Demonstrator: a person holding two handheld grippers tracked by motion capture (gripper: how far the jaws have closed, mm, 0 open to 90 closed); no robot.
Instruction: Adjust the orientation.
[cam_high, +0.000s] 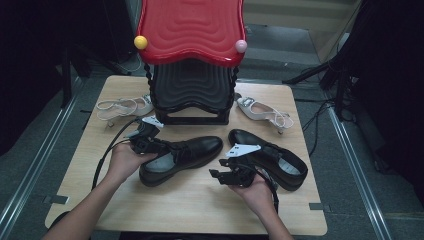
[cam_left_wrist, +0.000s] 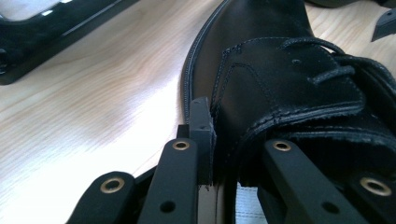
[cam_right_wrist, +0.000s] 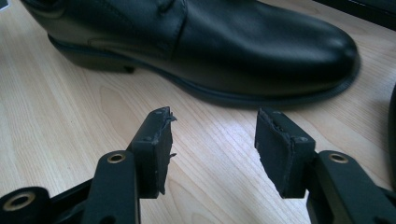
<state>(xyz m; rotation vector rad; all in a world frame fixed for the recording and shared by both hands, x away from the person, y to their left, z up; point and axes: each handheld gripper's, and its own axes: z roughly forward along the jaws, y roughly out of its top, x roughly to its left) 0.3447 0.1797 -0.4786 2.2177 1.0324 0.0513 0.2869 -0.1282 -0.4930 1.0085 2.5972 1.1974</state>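
While my left gripper straddles the collar of the left shoe mid-table, jaws apparently barely pinching it, I risk the leather slipping free on lifting. My right gripper hangs open beside it.

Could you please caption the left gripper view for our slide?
Left hand-held gripper straddling the side wall of a black leather shoe on the wooden table.
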